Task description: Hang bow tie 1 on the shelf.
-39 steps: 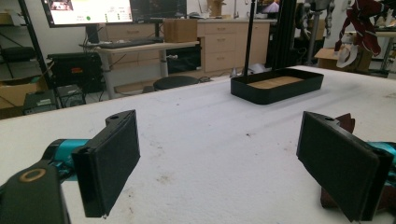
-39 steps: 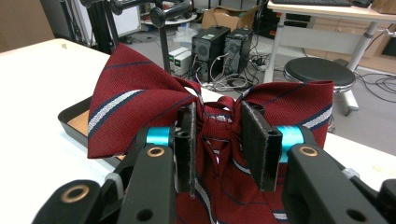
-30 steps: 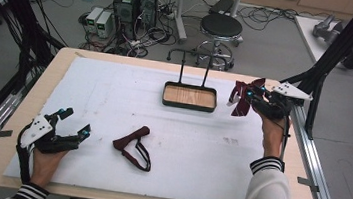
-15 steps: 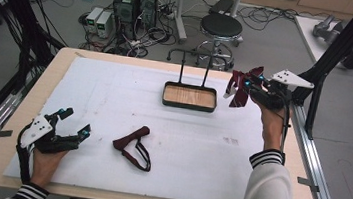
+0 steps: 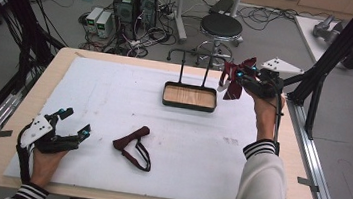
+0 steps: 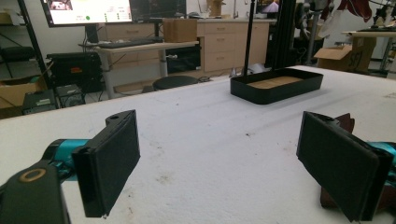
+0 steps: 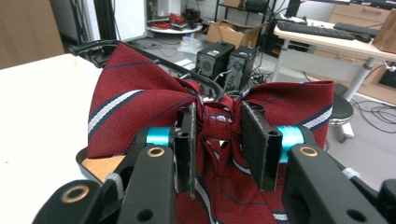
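Jaws clenched on the striped red bow tie [image 7: 212, 121], the right gripper [image 5: 248, 80] holds it in the air just right of the black tray [image 5: 188, 103], while the left gripper [image 5: 68, 123] rests released on the tabletop [image 5: 255, 189].

A red bow tie held up near the tray

The right gripper [image 5: 241, 76] pinched a red striped bow tie [image 5: 232, 78] above the table's far right side, just beside the black tray [image 5: 188, 104]. The left gripper [image 5: 74, 122] rested open near the front left corner, beside another dark red tie [image 5: 131, 143].
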`<state>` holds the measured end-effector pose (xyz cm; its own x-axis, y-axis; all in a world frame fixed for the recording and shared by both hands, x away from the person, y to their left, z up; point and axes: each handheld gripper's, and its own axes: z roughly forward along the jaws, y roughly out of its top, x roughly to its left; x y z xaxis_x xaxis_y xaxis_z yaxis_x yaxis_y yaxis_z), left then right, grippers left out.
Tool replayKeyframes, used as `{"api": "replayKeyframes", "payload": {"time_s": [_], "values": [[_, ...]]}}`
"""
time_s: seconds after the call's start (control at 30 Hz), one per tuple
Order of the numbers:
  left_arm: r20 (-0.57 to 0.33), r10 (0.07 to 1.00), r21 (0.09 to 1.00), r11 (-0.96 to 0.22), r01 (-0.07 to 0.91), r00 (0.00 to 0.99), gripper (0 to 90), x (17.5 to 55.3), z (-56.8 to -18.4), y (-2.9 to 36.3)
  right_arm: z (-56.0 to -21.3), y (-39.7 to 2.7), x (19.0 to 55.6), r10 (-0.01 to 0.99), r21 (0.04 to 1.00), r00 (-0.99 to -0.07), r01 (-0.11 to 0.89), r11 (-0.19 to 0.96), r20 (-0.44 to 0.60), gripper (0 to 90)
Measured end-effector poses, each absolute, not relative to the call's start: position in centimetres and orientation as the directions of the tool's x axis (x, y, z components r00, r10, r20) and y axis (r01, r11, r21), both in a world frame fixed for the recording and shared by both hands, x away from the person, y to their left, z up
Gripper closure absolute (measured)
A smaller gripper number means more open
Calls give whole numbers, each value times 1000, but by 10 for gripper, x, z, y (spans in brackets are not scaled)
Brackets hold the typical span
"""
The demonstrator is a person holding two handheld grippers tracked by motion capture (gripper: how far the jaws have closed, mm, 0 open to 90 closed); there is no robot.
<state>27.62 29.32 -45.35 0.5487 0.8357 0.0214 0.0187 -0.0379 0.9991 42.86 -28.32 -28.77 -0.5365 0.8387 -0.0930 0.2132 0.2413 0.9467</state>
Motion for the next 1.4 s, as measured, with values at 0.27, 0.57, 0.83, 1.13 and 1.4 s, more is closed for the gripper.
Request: {"api": "replayKeyframes", "payload": {"time_s": [0.27, 0.57, 0.83, 1.13, 1.4], "values": [[19, 835, 999, -35, 19, 549, 136, 276, -454, 293, -282, -275, 440, 848, 941, -520, 224, 253, -104, 675], [19, 835, 999, -35, 19, 550, 136, 276, -454, 293, -278, -268, 453, 858, 936, -501, 236, 261, -113, 675], [19, 834, 999, -36, 20, 551, 136, 276, -454, 293, -278, -265, 463, 871, 933, -480, 255, 255, -107, 674], [20, 833, 999, -38, 20, 552, 136, 276, -453, 293, -285, -263, 473, 878, 921, -470, 296, 252, -90, 673], [22, 834, 999, -38, 18, 552, 136, 276, -454, 293, -288, -270, 476, 887, 913, -457, 329, 241, -70, 672]]}}
